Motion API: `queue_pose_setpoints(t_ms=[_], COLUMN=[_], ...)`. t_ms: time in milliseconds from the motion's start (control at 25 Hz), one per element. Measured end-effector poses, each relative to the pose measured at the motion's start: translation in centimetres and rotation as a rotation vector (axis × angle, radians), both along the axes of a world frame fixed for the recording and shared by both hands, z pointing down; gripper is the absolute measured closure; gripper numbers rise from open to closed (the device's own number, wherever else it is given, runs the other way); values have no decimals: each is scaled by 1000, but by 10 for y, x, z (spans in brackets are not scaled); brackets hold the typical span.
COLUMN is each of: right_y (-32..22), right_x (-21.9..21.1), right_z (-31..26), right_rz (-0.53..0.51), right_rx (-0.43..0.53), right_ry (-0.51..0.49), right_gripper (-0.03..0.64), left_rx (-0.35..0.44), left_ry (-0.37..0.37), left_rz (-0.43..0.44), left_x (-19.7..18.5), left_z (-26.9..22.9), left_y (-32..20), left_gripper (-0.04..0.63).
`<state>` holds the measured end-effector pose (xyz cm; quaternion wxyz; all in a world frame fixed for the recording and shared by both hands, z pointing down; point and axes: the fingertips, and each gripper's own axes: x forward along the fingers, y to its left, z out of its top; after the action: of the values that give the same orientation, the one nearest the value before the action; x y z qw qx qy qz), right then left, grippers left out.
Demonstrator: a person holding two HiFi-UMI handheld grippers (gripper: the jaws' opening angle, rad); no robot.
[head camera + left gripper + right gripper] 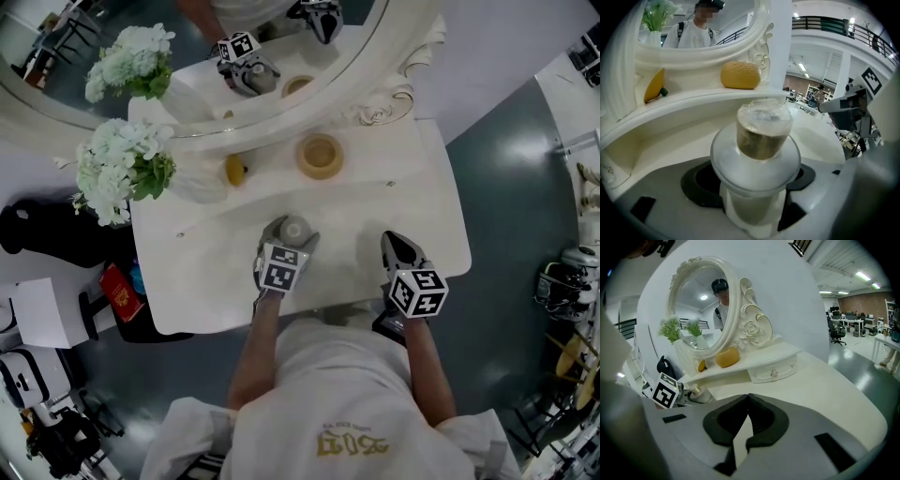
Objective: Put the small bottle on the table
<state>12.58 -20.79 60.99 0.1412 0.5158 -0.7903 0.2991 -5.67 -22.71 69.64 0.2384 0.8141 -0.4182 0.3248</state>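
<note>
Standing upright on the desk (206, 272), the small bottle (761, 136) sits between spread jaws.
Around it the left hand-held gripper (292, 229) has its jaws apart; the right hand-held gripper (749, 397) hovers nearby, jaws together, empty.

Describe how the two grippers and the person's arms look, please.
The left gripper and the right gripper have grey shells with black pads. Each carries a white cube with black square markers. The person wears a white short-sleeved shirt.
</note>
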Motion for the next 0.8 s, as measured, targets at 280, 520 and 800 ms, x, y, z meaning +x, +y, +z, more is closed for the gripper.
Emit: queue_pose_setpoints(t_ms=[280, 520, 800], right_y=[7, 16, 30], right_x=[2, 5, 2], right_z=[-10, -22, -36], right_rz=[10, 21, 17], right_rx=[28, 59, 94], right_ry=[10, 13, 5], right_gripper=[603, 603, 603], left_rx=[-8, -6, 3], left_ry=[-1, -21, -7], left_rz=[-12, -29, -35], left_x=[-3, -10, -16], left_z=[-3, -7, -14], left_y=[2, 11, 33], left_gripper=[224, 225, 265])
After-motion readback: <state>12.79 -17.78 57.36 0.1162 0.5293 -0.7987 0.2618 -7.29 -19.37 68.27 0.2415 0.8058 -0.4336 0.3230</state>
